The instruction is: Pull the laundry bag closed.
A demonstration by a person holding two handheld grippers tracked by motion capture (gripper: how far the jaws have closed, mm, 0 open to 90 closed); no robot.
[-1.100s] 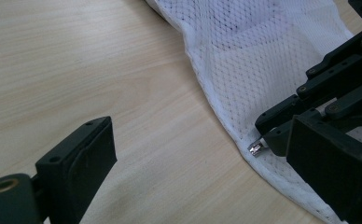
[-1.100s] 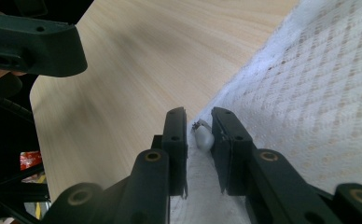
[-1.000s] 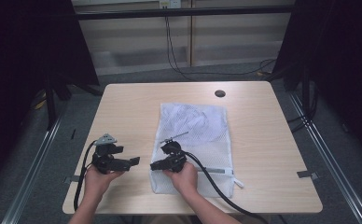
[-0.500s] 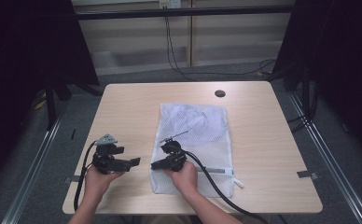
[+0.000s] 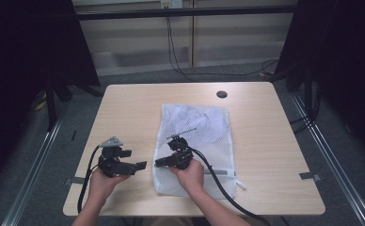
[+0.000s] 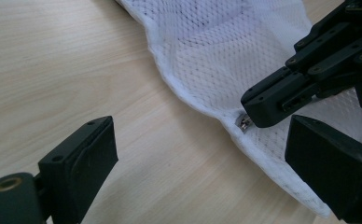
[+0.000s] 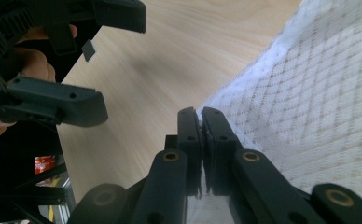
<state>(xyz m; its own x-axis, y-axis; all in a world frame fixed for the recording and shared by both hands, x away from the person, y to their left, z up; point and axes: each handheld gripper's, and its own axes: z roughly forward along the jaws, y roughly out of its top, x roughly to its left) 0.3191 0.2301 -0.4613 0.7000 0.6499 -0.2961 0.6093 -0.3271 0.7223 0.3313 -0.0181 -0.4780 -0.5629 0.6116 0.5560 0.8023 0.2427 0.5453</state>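
- bench (image 5: 133, 113): pale wood-grain top, rounded corners, small dark round hole (image 5: 221, 94) near the far edge.
- mesh bag (image 5: 204, 127): white open-weave net, rectangular, lying flat right of bench centre; hemmed border, small metal zipper pull (image 6: 244, 123) on its left edge. Contents: cannot tell.
- left claw (image 5: 136, 166): black, jaws wide apart, nothing between them, just beside the bag's left edge.
- right claw (image 5: 161, 162): black, jaws pinched tight on the bag's hem (image 7: 199, 116) at the zipper pull.

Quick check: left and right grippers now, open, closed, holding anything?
Left gripper: open, holding nothing, above the table beside the mesh bag.
Right gripper: closed on the mesh bag's edge.
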